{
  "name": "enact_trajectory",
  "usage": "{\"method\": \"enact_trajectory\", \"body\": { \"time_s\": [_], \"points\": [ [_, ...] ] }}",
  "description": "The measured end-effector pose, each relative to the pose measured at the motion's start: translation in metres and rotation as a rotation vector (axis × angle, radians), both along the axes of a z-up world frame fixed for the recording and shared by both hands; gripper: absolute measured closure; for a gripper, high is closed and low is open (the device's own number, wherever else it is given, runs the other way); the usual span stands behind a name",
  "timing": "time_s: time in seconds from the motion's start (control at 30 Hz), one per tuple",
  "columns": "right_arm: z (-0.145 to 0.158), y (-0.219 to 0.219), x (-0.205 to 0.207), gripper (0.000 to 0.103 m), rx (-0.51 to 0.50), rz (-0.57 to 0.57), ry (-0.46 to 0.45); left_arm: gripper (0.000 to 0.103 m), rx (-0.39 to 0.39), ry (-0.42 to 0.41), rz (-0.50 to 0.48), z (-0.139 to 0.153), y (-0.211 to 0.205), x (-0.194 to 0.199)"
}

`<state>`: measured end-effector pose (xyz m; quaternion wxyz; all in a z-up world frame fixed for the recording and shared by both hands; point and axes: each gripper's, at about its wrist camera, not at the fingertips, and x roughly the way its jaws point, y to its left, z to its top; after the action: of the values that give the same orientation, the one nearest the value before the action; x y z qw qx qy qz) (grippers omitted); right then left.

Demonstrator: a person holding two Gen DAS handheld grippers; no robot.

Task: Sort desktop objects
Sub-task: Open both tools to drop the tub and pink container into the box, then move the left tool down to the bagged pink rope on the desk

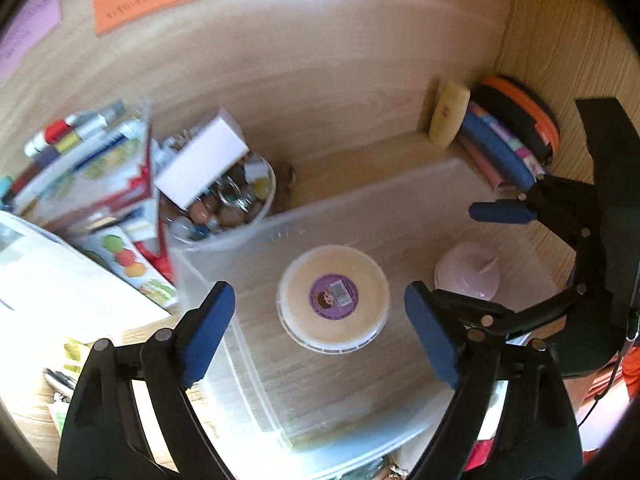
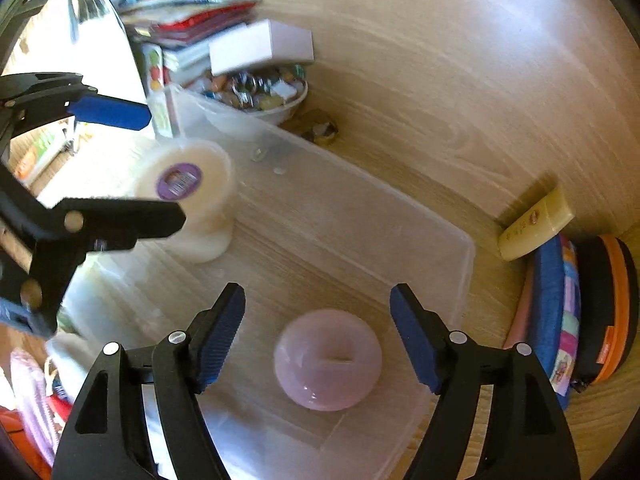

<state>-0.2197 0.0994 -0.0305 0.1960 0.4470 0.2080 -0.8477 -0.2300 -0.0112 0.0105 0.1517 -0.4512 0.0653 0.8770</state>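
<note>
- At the far left, we are seeing a stack of books and boxes [image 1: 92,176] leaning beside a bowl of small trinkets [image 1: 224,204], with a white box [image 1: 200,156] propped across the bowl's rim; we judge that these are waiting to be sorted, since they are lying outside the bin.
- Next, we are holding the left gripper [image 1: 320,332] above the clear plastic bin [image 1: 360,196], jaws standing wide apart with nothing between the pads; the blue fingertips [image 1: 208,332] are flanking, but not touching, the cream tub [image 1: 334,298].
- The cream tub, with a purple sticker on its lid, is sitting upright on the bin floor toward its left end; we read this as an item already delivered, which explains the parted jaws.
- Further right, we are keeping the right gripper [image 2: 318,336] over the pink round container [image 2: 328,360], jaws likewise open and clear of it on both sides; the container is resting on the bin floor near the right wall, well apart from the tub.
- At the far right, outside the bin, a pale yellow bottle [image 2: 536,226] is leaning against a row of upright flat cases [image 2: 580,312] in the corner; we judge that these are already stored.
</note>
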Motion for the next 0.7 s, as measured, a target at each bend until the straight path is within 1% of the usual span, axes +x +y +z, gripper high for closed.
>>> {"method": "enact_trajectory", "body": {
  "time_s": [0.03, 0.07, 0.13, 0.27, 0.37, 0.5, 0.6, 0.7],
  "points": [
    [0.007, -0.002, -0.001, 0.031, -0.004, 0.0, 0.013, 0.013, 0.005, 0.016, 0.009, 0.005, -0.001, 0.003],
    [0.003, 0.002, 0.005, 0.03, -0.012, -0.002, 0.024, 0.012, 0.009, 0.03, 0.015, 0.01, -0.004, 0.006],
    [0.016, 0.005, 0.016, 0.028, -0.036, -0.007, 0.049, 0.012, 0.013, 0.059, 0.038, 0.019, -0.008, 0.013],
    [0.032, 0.018, 0.031, 0.024, -0.081, -0.016, 0.096, 0.009, 0.005, 0.122, 0.062, 0.032, -0.009, 0.029],
    [0.048, 0.024, 0.054, 0.02, -0.101, -0.021, 0.151, 0.007, -0.002, 0.166, 0.086, 0.039, -0.011, 0.048],
    [0.063, 0.029, 0.085, 0.017, -0.119, -0.016, 0.212, 0.006, -0.004, 0.2, 0.104, 0.043, -0.015, 0.072],
    [0.065, 0.033, 0.105, 0.016, -0.124, -0.014, 0.242, 0.006, 0.007, 0.204, 0.107, 0.039, -0.017, 0.093],
    [0.061, 0.037, 0.122, 0.014, -0.122, -0.013, 0.255, 0.006, 0.003, 0.204, 0.106, 0.033, -0.014, 0.111]
  ]
}}
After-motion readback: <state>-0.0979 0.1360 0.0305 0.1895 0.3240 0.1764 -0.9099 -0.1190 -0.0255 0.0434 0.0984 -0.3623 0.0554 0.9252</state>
